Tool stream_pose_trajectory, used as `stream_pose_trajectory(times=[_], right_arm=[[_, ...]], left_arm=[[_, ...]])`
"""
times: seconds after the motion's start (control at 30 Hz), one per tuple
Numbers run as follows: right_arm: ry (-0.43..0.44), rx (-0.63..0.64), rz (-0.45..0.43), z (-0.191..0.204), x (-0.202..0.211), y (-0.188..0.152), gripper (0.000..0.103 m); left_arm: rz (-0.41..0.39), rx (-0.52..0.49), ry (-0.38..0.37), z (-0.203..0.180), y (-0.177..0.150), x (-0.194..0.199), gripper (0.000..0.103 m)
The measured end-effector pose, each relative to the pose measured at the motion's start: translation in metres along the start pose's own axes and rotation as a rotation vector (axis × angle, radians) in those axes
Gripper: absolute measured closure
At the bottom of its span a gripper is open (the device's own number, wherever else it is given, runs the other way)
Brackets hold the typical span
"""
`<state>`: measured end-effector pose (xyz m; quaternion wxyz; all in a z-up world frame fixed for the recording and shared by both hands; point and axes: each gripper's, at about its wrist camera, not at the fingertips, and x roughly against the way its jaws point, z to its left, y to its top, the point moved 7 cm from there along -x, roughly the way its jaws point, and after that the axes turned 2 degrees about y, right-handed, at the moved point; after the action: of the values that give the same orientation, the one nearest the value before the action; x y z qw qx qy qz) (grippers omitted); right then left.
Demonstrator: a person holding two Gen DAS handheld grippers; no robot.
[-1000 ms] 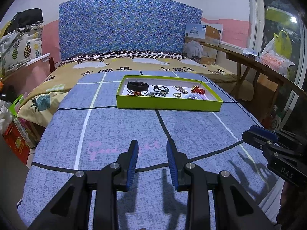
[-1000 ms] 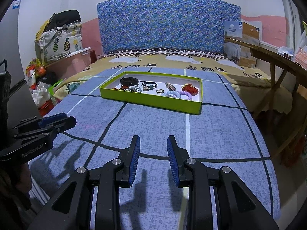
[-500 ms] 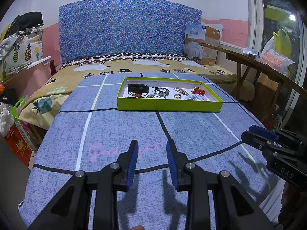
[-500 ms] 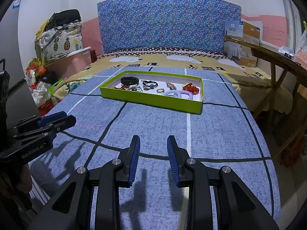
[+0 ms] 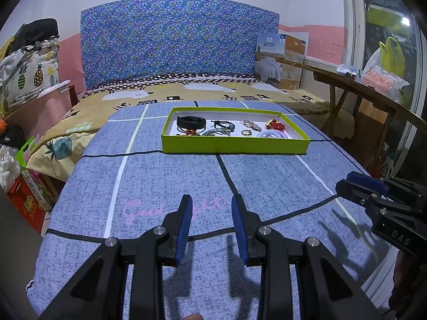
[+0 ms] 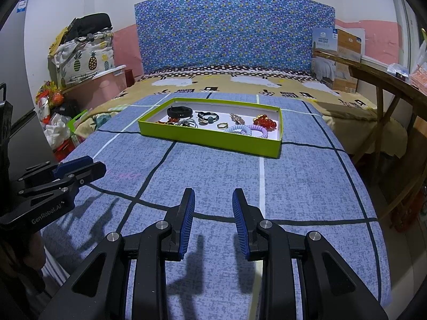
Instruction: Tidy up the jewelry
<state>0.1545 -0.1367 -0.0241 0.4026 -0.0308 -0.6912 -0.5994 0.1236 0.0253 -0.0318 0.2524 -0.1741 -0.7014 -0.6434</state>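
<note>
A bedroom: a bed under a blue checked cover, with a flowered blue headboard against the wall at the far end. Well ahead of both pairs of fingers, a shallow green tray rests on the cover, and all the jewelry in view lies inside it.

In the tray, a black band sits at the far left corner, a dark cord with a bead near the middle, a ring just in front of that, a gold brooch-like piece behind the ring, a red beaded cluster at the right, and two pale coil ties at the right front. A tangle of small pieces lies at the left front; what they are is too small to tell.

The left gripper hovers low over the near part of the cover, fingers spread apart and holding nothing. The right gripper hangs likewise, fingers parted and empty; each shows at the edge of the other's view.

As a judgement: every piece is gathered in the tray and none lies loose on the cover, so collecting, if that is the aim, looks met. Inside, the pieces are spread singly on the right but bunched on the left. This fits either a tray waiting to be sorted or one already filled and the hands drawn back; the pictures do not settle which.
</note>
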Motion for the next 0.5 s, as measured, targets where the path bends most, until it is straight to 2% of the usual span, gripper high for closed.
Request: stream_pose_trajectory(times=[0.5], right_arm=[[0.001,-0.002,0.005,-0.0012,-0.0019,-0.0013,0.073]], left_arm=[[-0.011,-0.023,0.022,-0.0027,-0.0018,0.0006,0.071]])
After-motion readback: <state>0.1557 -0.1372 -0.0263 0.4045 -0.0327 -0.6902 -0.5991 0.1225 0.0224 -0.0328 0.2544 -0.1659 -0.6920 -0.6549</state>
